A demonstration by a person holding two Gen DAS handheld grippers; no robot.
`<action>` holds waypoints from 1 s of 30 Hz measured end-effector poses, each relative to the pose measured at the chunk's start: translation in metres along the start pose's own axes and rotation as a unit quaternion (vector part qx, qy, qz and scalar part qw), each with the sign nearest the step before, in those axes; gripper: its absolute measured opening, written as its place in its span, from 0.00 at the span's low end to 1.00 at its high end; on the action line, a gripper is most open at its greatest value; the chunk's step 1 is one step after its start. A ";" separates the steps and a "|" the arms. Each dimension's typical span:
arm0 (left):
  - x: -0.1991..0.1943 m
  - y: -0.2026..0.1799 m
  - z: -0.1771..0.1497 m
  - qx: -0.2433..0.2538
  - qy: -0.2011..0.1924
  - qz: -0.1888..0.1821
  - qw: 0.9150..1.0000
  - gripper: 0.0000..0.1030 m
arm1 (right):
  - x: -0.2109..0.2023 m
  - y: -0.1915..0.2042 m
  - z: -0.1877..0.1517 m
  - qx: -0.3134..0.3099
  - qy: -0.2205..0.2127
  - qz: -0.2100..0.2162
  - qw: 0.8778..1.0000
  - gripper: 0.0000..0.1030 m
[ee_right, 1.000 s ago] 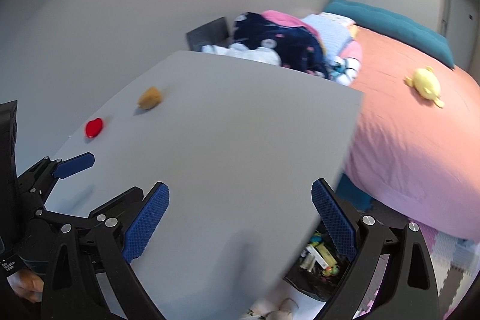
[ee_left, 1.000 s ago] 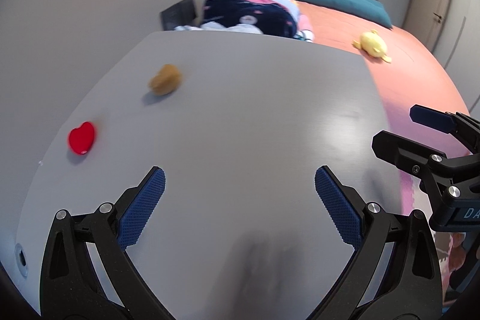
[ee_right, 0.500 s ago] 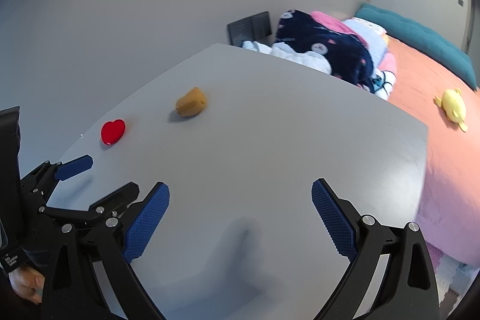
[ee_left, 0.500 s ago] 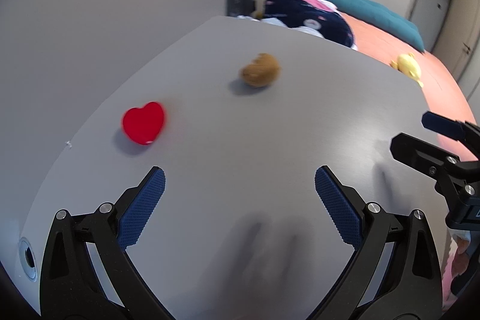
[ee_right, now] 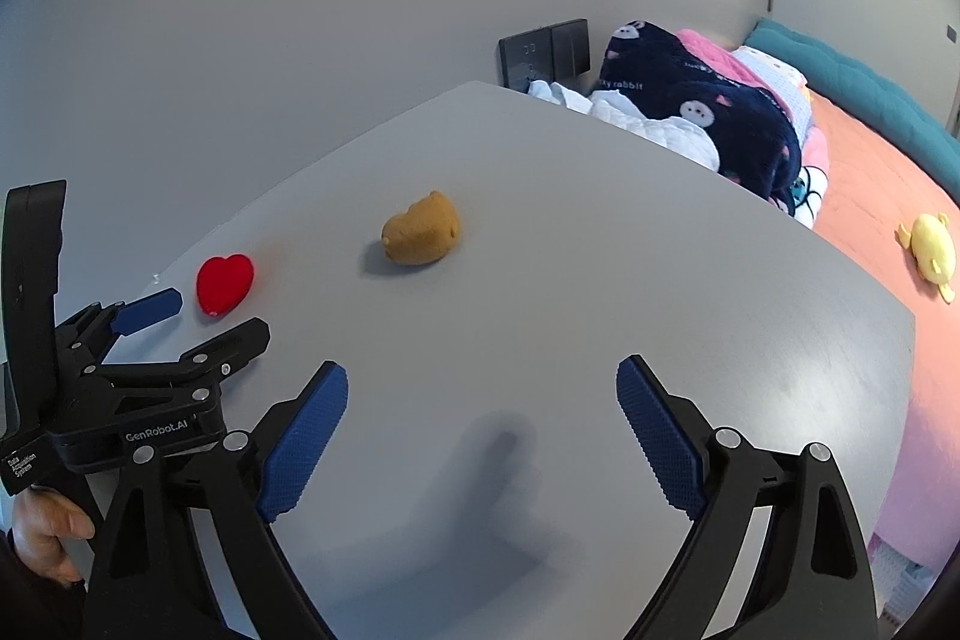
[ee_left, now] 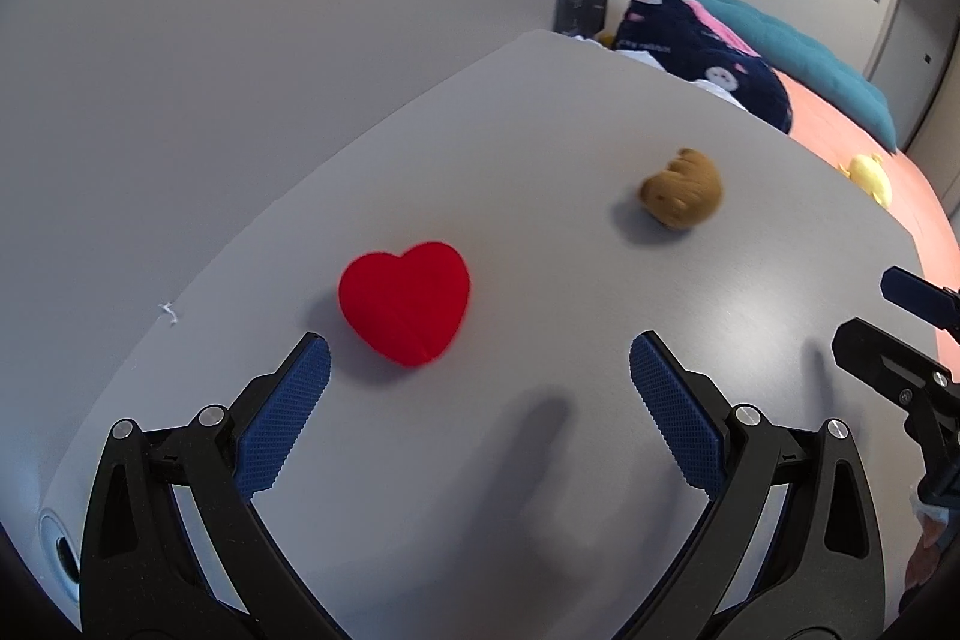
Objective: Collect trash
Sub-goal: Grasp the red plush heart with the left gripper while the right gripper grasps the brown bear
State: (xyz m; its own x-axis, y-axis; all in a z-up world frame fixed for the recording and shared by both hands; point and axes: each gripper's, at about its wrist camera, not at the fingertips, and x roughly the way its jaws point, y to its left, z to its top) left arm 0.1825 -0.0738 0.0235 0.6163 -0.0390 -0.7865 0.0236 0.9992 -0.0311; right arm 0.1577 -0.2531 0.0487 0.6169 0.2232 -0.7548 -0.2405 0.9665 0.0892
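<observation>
While both grippers hang over the grey table (ee_right: 600,292), their blue pads grip nothing. The left gripper (ee_left: 480,382) has its fingers spread wide, bare tabletop between them, and the red heart (ee_left: 405,301) lies just past the left fingertip, apart from it. The right gripper (ee_right: 483,400) is spread wide too — its jaws have just been closing a little, with only tabletop between them. In the right wrist view the left gripper shows at the lower left, one blue pad just beside the heart, and a hand (ee_right: 45,538) grasps its handle.

No bin or other container can be made out in either view.

The red heart is a small, soft-looking, plush-like thing, plain bright red, lying flat near the table's left edge by the wall. Farther in sits a brown lump (ee_right: 423,229) — rounded, fuzzy, tan, with a few dark marks; its exact nature is unclear. It lies well apart from the heart and from both grippers.

Beyond the table's far edge are a dark patterned blanket (ee_right: 702,118) heaped with white cloth, and a bed with an orange cover (ee_right: 870,172), a yellow plush toy (ee_right: 930,253) lying on it.
</observation>
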 end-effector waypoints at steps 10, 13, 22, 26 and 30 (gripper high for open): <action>0.023 0.013 0.016 -0.003 0.007 0.014 1.000 0.64 | 0.026 0.006 0.024 -0.009 -0.001 0.004 1.000 0.89; 0.023 0.015 0.018 0.001 0.004 0.024 1.000 0.50 | 0.035 0.008 0.033 -0.008 -0.001 0.004 1.000 0.89; 0.023 0.016 0.019 0.005 0.003 0.020 1.000 0.47 | 0.061 0.022 0.048 -0.017 0.003 -0.002 1.000 0.89; 0.022 0.015 0.018 0.005 0.003 0.021 1.000 0.47 | 0.075 0.028 0.054 -0.022 0.010 -0.012 1.000 0.89; 0.022 0.016 0.018 0.004 0.002 0.020 1.000 0.47 | 0.087 0.027 0.058 -0.019 0.023 -0.019 0.999 0.78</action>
State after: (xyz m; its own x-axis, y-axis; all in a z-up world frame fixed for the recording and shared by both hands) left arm 0.2105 -0.0591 0.0167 0.6130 0.0016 -0.7901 0.0049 1.0000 0.0058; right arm 0.2484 -0.2004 0.0226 0.5917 0.1794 -0.7860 -0.2458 0.9687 0.0361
